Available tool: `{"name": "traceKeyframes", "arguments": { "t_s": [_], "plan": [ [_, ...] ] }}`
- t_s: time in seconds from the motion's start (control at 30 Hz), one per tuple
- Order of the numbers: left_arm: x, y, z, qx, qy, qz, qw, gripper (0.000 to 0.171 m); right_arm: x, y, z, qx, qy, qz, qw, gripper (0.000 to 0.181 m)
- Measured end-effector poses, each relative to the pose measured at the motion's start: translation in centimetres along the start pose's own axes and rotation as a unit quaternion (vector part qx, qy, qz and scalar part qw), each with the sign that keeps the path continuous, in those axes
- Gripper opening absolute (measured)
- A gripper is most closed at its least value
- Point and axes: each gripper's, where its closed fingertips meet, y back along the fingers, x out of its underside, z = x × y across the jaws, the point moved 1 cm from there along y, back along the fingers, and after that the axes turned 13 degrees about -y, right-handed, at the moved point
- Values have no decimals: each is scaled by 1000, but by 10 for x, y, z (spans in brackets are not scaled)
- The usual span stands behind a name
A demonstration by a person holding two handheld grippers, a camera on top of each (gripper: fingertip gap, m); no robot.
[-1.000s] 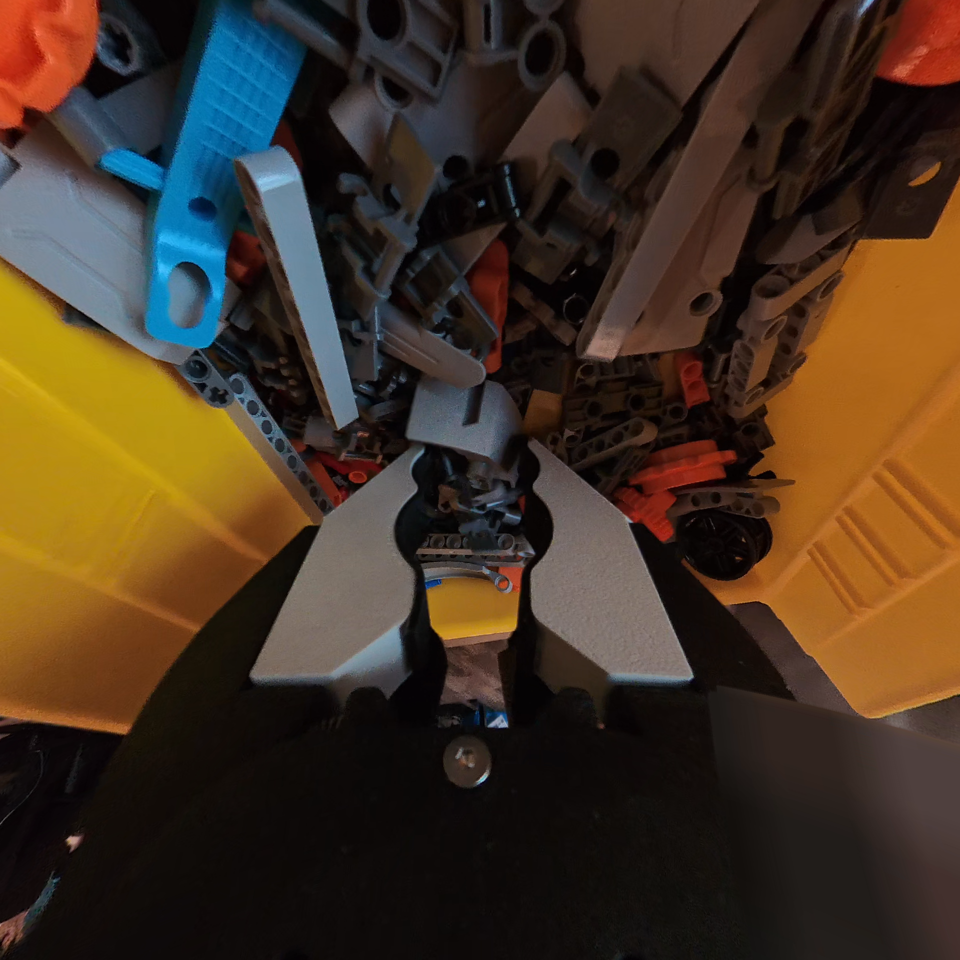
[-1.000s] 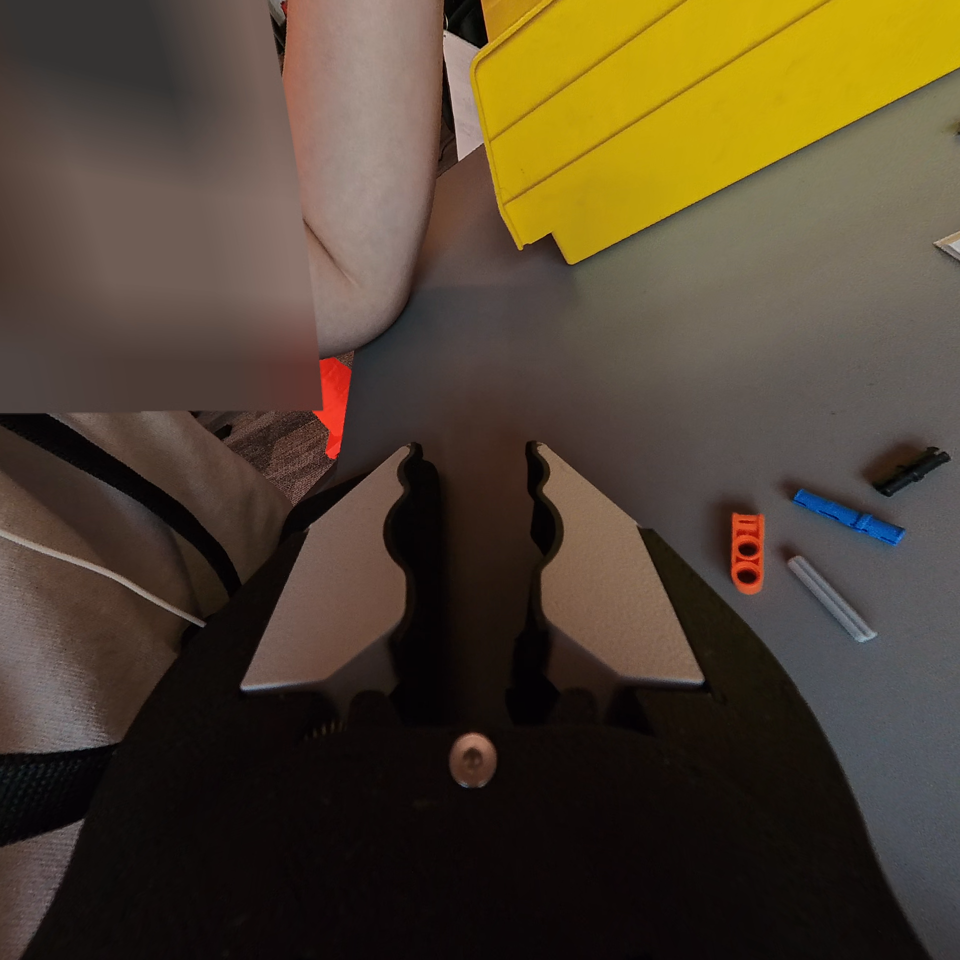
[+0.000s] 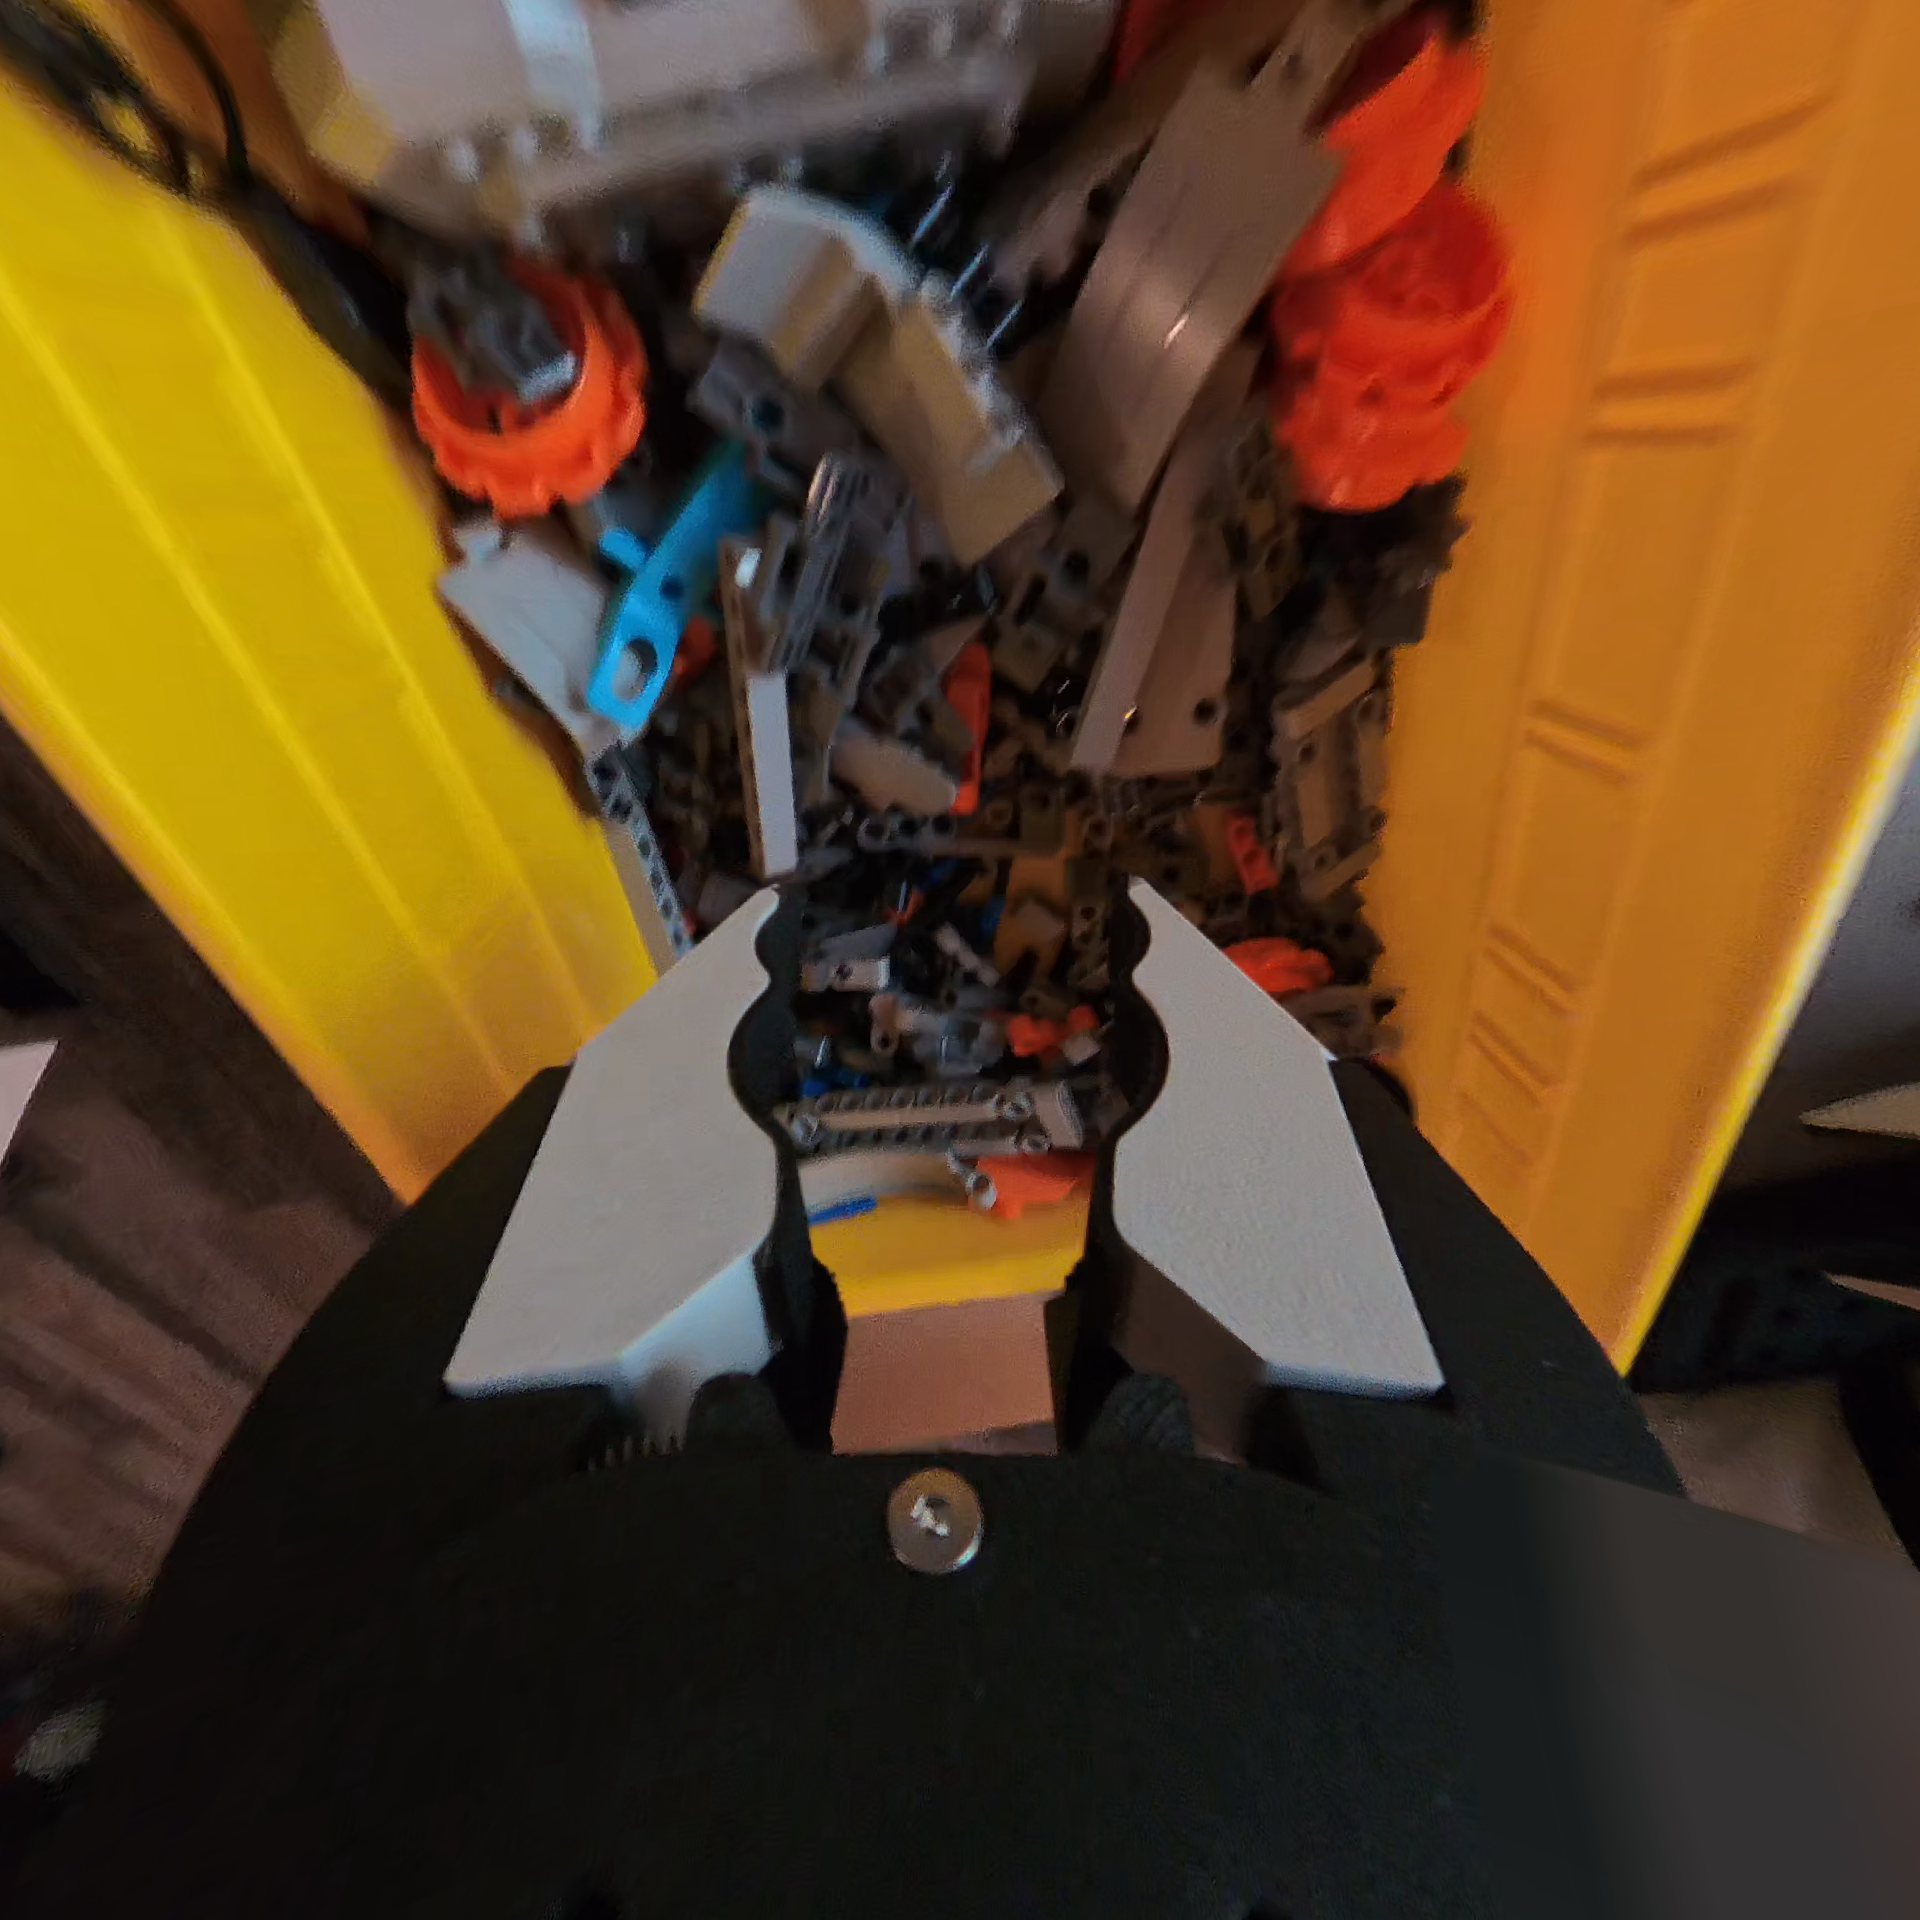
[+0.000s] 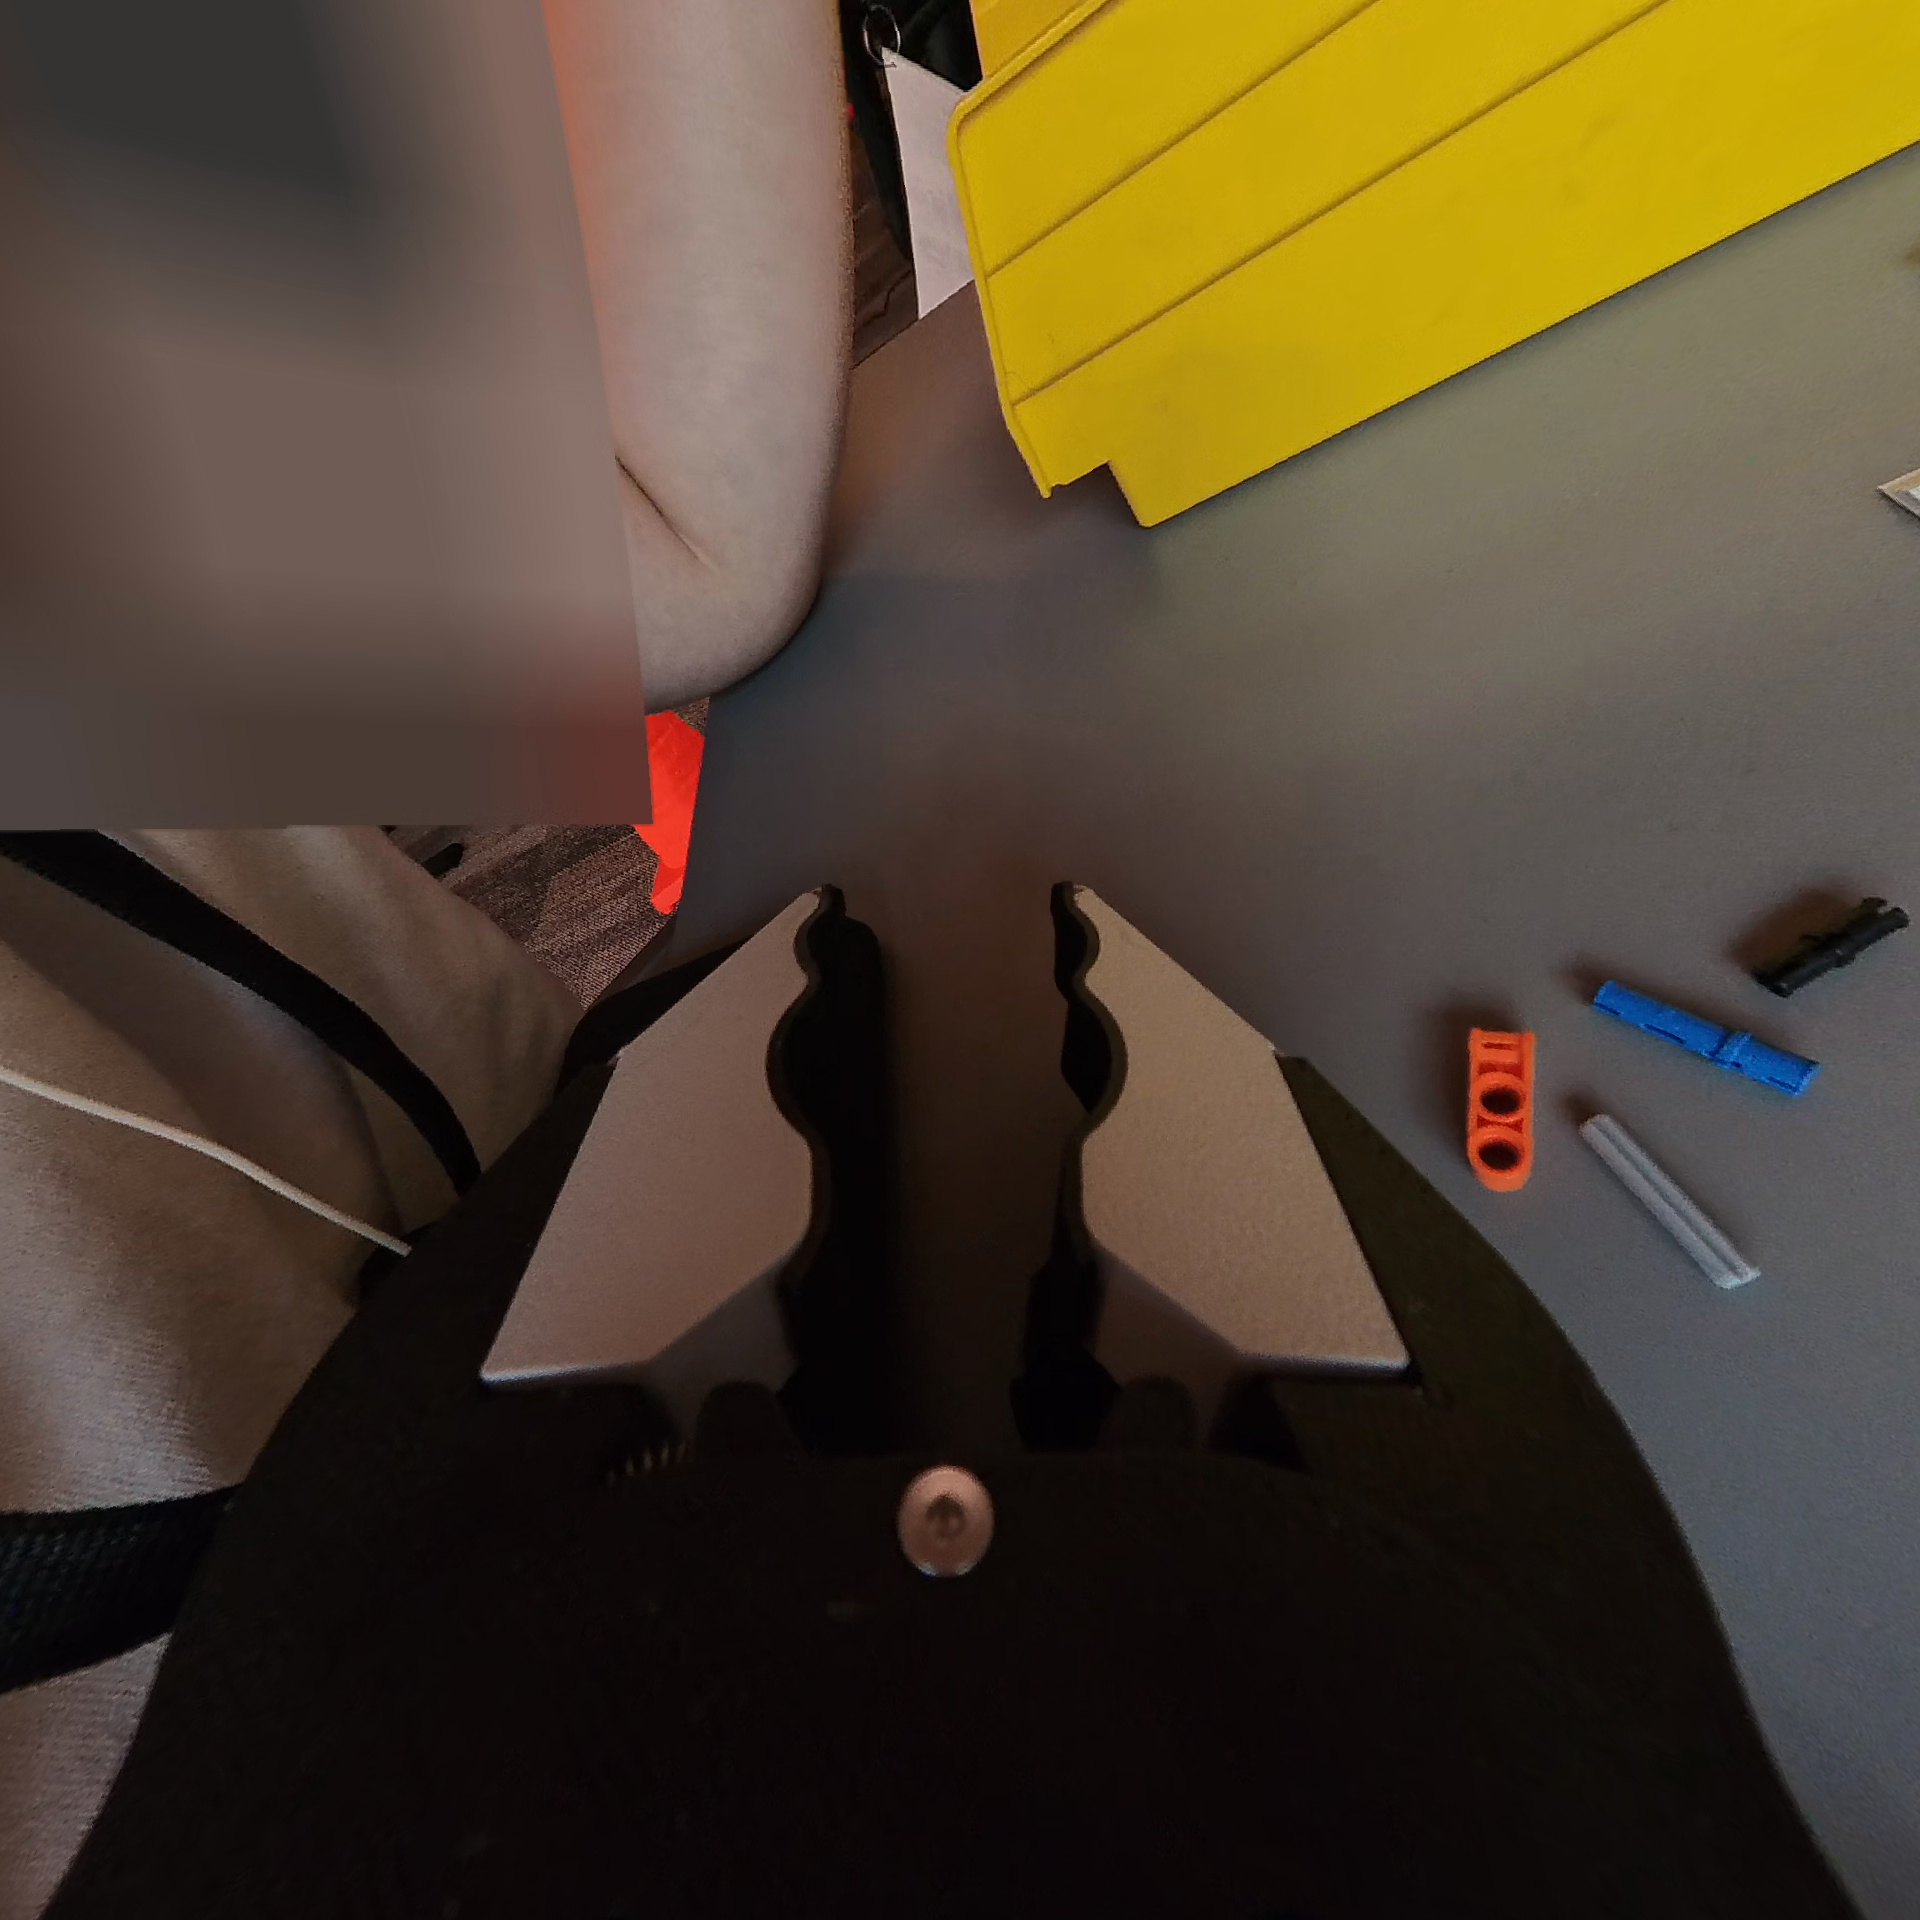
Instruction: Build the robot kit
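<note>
**Building pieces in the yellow bin, left gripper above them**

Building pieces (image 3: pixel 935 727), mostly grey and black with some orange wheels (image 3: pixel 1382 343) and a light blue beam (image 3: pixel 649 613), fill the yellow bin (image 3: pixel 260 623). The left gripper (image 3: pixel 951 904) hangs over the near end of the pile, jaws spread and empty. A grey holed beam (image 3: pixel 925 1117) shows in the gap between them, its long axis running crosswise from jaw to jaw; whether anything touches is unclear through the blur.

The right gripper (image 4: pixel 945 899) sits parted and empty over the grey table (image 4: pixel 1299 727). To its right lie an orange connector (image 4: pixel 1499 1107), a blue pin (image 4: pixel 1704 1039), a black pin (image 4: pixel 1823 945) and a light grey axle (image 4: pixel 1668 1200), all apart.
</note>
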Motion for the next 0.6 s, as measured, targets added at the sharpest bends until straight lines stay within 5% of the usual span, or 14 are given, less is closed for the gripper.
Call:
{"name": "traceKeyframes", "arguments": {
  "t_s": [0.23,0.6],
  "plan": [
    [50,-4,11,-20,41,84,995,60,0,0,0,1,0,2,1000,41],
    [72,-18,4,21,51,138,989,60,0,0,0,0,-1,1,1000,41]
  ]
}}
